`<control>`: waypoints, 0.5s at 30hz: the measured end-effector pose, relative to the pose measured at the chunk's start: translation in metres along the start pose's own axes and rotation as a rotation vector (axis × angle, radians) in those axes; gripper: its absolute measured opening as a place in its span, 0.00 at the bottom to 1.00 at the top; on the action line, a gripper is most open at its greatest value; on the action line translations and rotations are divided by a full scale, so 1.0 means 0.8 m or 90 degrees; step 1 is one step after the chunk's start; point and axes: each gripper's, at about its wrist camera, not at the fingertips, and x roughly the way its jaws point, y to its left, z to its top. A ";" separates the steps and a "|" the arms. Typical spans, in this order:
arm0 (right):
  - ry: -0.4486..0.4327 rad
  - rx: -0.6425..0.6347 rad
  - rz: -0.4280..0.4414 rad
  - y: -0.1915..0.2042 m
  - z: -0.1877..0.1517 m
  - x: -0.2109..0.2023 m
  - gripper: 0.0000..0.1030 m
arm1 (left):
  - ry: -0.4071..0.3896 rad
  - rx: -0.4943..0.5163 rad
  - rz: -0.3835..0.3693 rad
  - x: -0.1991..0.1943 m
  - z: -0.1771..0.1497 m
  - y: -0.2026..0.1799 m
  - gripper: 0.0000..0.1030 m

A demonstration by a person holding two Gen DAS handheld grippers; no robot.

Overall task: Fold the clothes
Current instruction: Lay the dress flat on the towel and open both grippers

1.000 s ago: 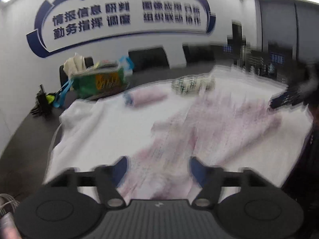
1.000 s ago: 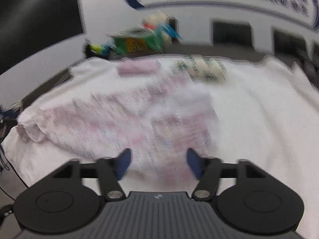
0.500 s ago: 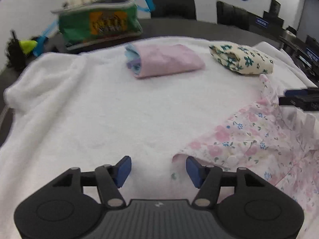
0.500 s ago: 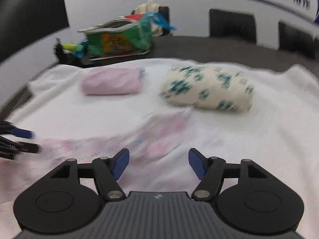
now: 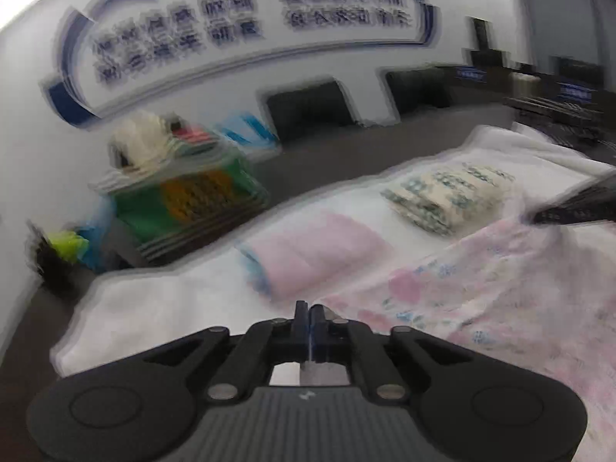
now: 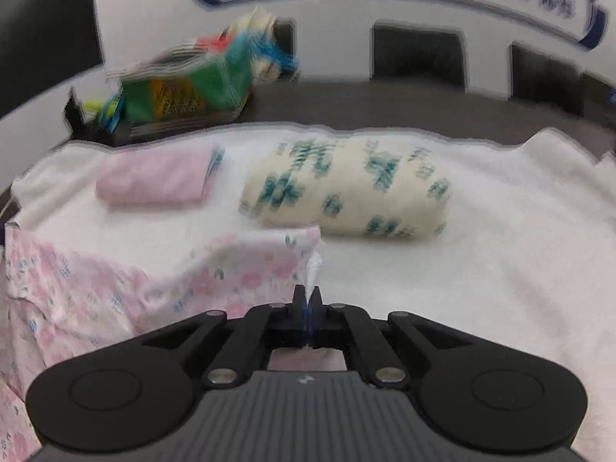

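A pink floral garment lies spread on a white towel. My left gripper has its jaws closing on the garment's near left edge, and cloth shows between the pads. In the right wrist view, the same garment stretches off to the left. My right gripper has its jaws closing right down on a raised corner of it, pinching the cloth. The other gripper's dark fingers show at the garment's far right in the left wrist view.
A folded pink piece and a folded cream piece with teal flowers lie at the back of the towel. A green bag stuffed with items sits on the dark table behind. Black chairs line the wall.
Both grippers stood open over the garment a second ago. They have since moved across to its edge and corner and shut on the cloth. The views are blurred by motion.
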 end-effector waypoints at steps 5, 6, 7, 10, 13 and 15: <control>-0.015 -0.011 -0.063 0.003 0.011 -0.011 0.19 | 0.035 0.065 0.036 0.018 0.004 -0.022 0.46; -0.017 -0.015 -0.047 0.004 0.010 -0.019 0.27 | 0.032 0.065 0.031 0.010 -0.003 -0.021 0.47; -0.028 -0.021 -0.018 0.005 0.008 -0.032 0.41 | 0.032 0.047 0.017 -0.002 -0.010 -0.017 0.50; -0.041 -0.086 0.103 0.014 -0.009 -0.075 0.46 | 0.038 -0.001 -0.128 -0.029 -0.035 -0.008 0.56; 0.026 -0.156 0.252 0.030 -0.034 -0.082 0.50 | 0.080 -0.024 -0.245 -0.019 -0.055 -0.018 0.59; 0.059 -0.208 0.289 0.043 -0.051 -0.070 0.50 | 0.110 -0.038 -0.246 -0.007 -0.064 -0.027 0.49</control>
